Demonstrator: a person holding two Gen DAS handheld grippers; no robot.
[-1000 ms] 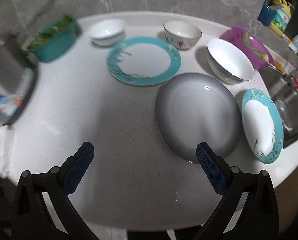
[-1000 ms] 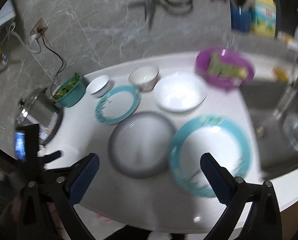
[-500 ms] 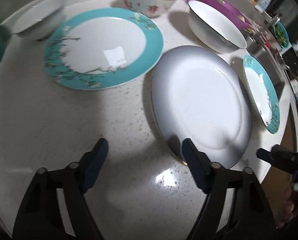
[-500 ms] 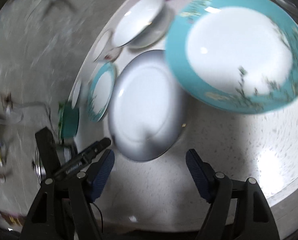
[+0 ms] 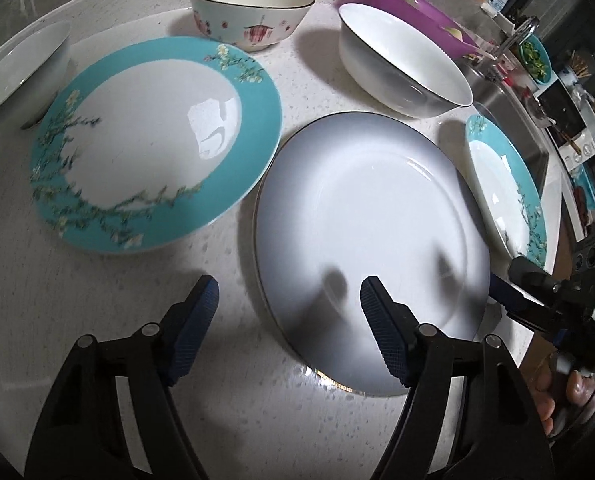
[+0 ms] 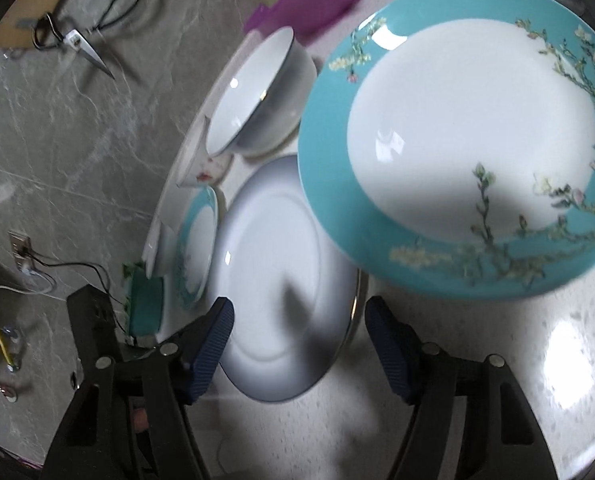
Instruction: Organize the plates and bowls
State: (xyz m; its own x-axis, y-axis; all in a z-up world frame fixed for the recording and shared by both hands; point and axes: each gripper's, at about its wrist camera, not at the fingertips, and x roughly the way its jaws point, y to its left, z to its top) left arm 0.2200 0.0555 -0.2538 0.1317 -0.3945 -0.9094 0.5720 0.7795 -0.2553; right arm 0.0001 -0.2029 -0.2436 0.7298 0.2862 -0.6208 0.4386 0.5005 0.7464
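A grey-white plate [image 5: 369, 240] lies in the middle of the white counter, also in the right wrist view [image 6: 281, 280]. My left gripper [image 5: 287, 312] is open, its jaws standing either side of the plate's near left rim. My right gripper [image 6: 297, 332] is open, straddling the plate's opposite rim; it shows at the right in the left wrist view [image 5: 537, 292]. A teal-rimmed plate [image 5: 153, 140] lies to the left. A second teal-rimmed plate [image 6: 465, 140] lies to the right. A white bowl [image 5: 405, 72], a flowered bowl [image 5: 253, 12] and a small white bowl [image 5: 21, 72] stand behind.
A purple bowl [image 5: 417, 12] stands at the back right beside the sink [image 5: 509, 108]. A green tub [image 6: 145, 304] sits at the far end of the counter. Scissors [image 6: 73, 36] hang on the stone wall. The counter edge runs close behind the right teal plate.
Both grippers have come down and closer to the grey-white plate, from opposite sides. Both stay open.
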